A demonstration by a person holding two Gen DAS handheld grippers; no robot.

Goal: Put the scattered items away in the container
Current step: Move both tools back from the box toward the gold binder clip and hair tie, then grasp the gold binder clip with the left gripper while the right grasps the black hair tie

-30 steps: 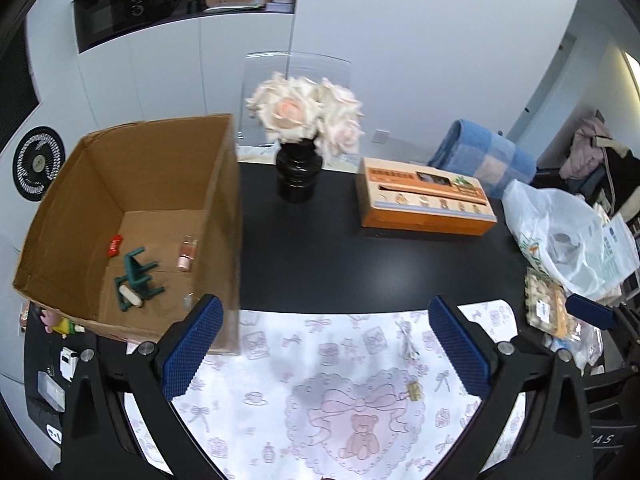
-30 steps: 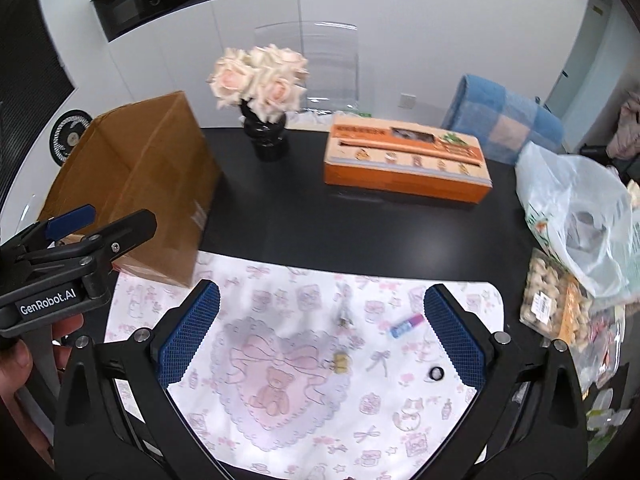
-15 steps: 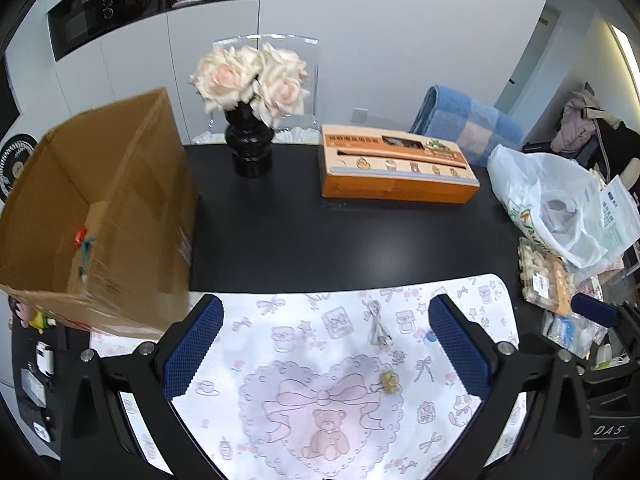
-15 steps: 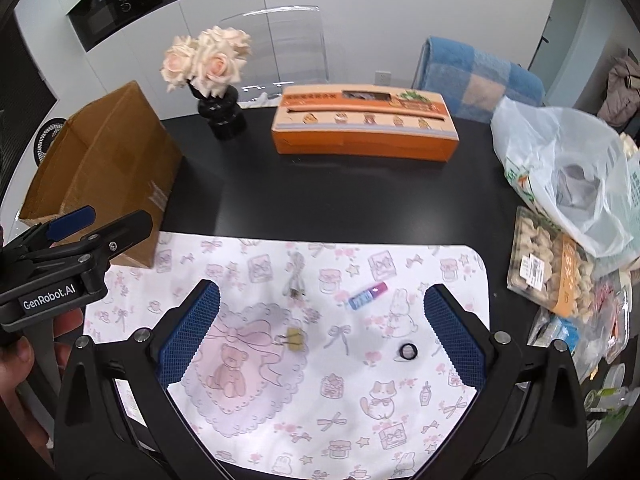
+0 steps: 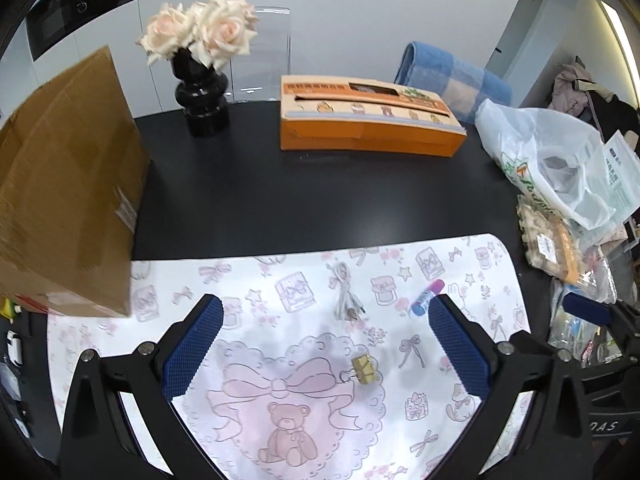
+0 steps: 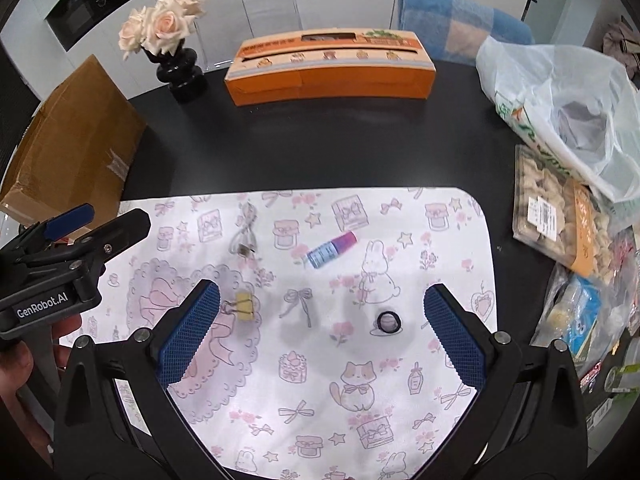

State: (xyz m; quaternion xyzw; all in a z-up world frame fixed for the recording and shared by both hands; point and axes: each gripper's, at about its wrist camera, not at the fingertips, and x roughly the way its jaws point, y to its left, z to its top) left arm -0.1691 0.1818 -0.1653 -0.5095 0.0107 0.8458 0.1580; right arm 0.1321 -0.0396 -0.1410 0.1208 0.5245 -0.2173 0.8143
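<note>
both grippers, left gripper and right gripper, spread wide and empty over printed cloth mat; gold binder clip, tube, coiled cable, dark ring on it; brown cardboard box far left, inside hidden.

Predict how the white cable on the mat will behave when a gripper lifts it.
The cable is thin and loosely folded, so it will probably droop and unfold. It looks light. Its metal plug end may swing.
</note>
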